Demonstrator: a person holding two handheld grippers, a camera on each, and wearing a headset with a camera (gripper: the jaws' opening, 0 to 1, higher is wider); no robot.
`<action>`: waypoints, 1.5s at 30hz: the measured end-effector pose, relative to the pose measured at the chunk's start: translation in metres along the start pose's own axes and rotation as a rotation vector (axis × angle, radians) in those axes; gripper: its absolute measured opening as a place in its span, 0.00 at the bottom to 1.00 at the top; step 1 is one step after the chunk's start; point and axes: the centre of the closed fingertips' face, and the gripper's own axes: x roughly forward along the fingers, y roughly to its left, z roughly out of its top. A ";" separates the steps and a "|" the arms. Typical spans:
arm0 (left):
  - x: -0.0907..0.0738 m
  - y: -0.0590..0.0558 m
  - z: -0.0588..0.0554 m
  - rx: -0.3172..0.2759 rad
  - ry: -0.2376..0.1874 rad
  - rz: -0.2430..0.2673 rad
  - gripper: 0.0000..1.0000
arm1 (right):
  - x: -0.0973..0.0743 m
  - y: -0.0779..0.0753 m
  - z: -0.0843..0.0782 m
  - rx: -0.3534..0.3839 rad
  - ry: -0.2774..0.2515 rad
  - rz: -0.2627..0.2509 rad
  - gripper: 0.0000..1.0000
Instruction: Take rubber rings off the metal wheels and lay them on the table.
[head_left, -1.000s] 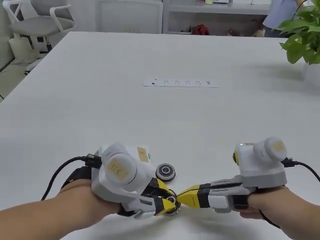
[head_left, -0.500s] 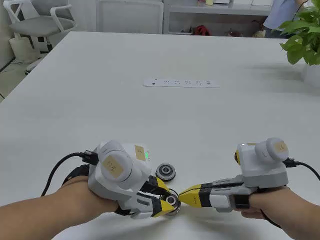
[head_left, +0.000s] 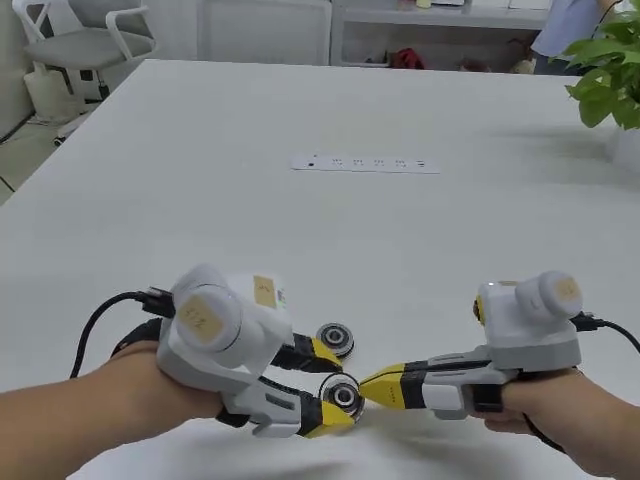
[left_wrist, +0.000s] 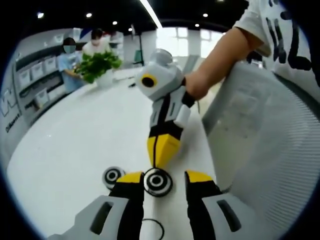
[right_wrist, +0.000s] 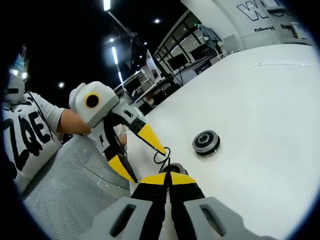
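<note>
Left gripper (head_left: 333, 385): jaws spread. One metal wheel (head_left: 344, 396) sits between them at the tips. In the left gripper view it touches one yellow finger (left_wrist: 131, 178), with a gap to the other. Right gripper (head_left: 368, 387): jaws pressed together, tip against the wheel's rim; I cannot tell whether rubber is pinched. A thin black rubber ring (left_wrist: 152, 219) lies loose under the left gripper. A second wheel (head_left: 334, 340) lies flat on the white table (head_left: 300, 230), just beside the left gripper. A power strip (head_left: 365, 163) is well apart, further up the table.
</note>
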 end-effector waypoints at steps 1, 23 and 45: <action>-0.001 -0.001 0.001 0.001 -0.005 -0.001 0.35 | 0.000 0.000 0.000 0.000 -0.001 0.000 0.00; -0.037 0.006 -0.002 -0.068 -0.072 0.064 0.60 | 0.000 0.009 0.004 0.002 0.002 0.030 0.00; -0.079 0.021 -0.028 -0.147 -0.096 0.201 0.73 | 0.004 0.019 0.020 0.012 -0.032 0.058 0.00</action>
